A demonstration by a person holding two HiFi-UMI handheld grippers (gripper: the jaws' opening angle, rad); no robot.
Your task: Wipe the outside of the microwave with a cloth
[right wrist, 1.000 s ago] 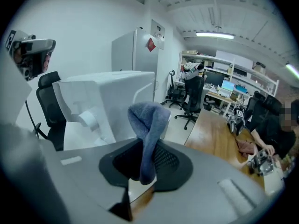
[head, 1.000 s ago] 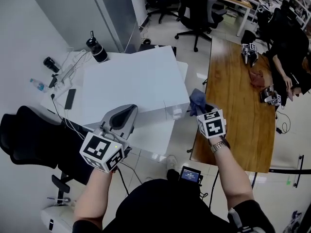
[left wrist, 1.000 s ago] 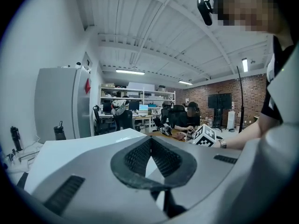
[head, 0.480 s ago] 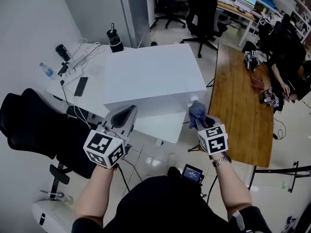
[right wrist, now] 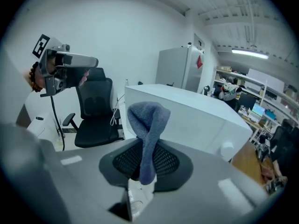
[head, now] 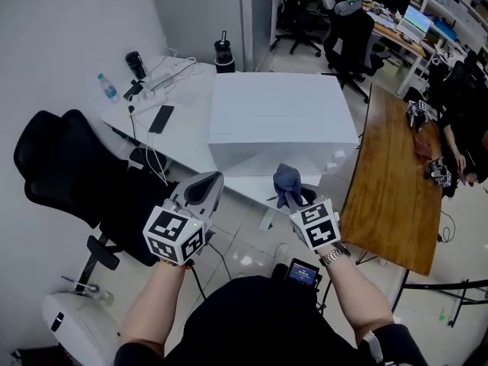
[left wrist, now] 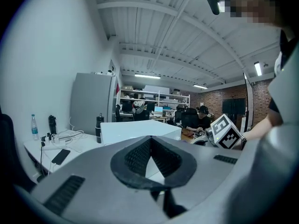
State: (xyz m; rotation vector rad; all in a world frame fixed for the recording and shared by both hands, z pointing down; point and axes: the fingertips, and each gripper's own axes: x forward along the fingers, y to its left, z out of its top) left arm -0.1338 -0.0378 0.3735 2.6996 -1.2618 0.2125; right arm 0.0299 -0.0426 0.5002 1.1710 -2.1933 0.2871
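Observation:
The white microwave [head: 282, 120] stands on a white table [head: 183, 132], just beyond both grippers; it also fills the middle of the right gripper view [right wrist: 187, 111]. My right gripper [head: 293, 198] is shut on a blue-grey cloth [head: 287, 181], whose folded end sticks up out of the jaws [right wrist: 148, 125], a short way in front of the microwave's near face. My left gripper [head: 204, 189] hovers to the left, shut and empty, its jaws closed together [left wrist: 150, 148]. Neither gripper touches the microwave.
A black office chair [head: 69, 174] stands at the left, close to my left gripper. A phone [head: 162, 118], a water bottle [head: 108, 87], cables and a black flask [head: 223, 55] lie on the white table. A wooden table [head: 400, 181] runs along the right.
Both grippers and the view have swung left round the microwave, which now lies straight ahead. The cloth stays in the right gripper. The left gripper stays shut.

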